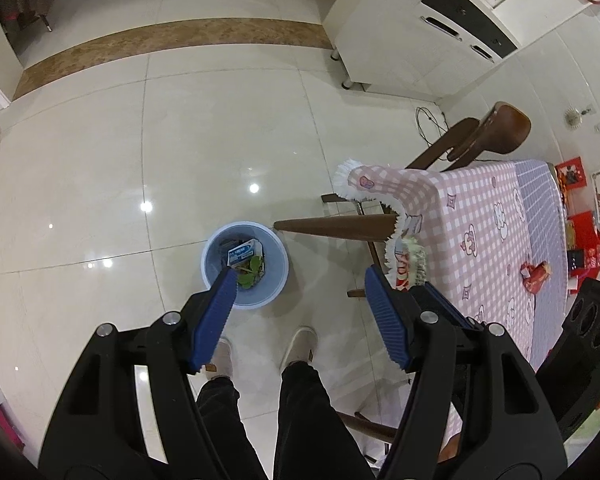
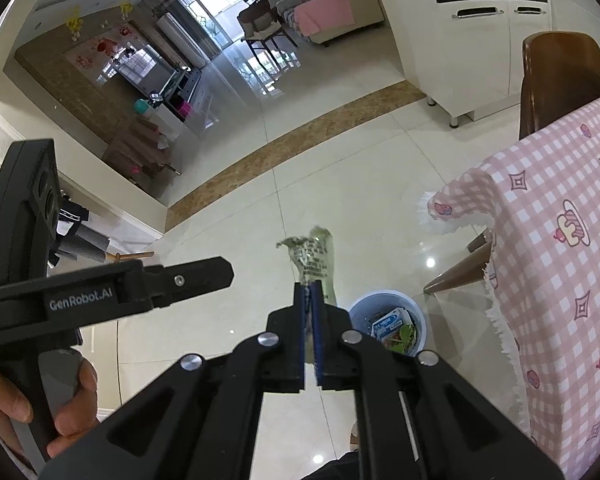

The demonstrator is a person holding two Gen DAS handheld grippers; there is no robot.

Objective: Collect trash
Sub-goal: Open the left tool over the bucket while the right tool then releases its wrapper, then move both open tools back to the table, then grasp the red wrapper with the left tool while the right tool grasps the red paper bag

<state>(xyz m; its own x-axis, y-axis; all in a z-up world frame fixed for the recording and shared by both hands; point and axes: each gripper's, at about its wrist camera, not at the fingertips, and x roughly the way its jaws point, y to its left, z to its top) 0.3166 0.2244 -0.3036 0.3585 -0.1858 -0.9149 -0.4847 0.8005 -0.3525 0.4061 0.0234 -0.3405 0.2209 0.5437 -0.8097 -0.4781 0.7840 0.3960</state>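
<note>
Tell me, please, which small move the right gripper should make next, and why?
Probably carry the crumpled snack wrapper further over the round light-blue plastic bin before letting go. The right gripper is shut on the wrapper, and in its view the bin on the floor lies off to the right, not directly beneath.

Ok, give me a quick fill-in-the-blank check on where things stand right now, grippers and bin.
1. The right gripper is shut on a crumpled ____.
2. The left gripper is ____ and holds nothing.
3. The blue bin stands on the ____, beside the table leg.
4. One wrapper lies on the pink checked ____.

Missing words: wrapper; open; floor; tablecloth
</note>
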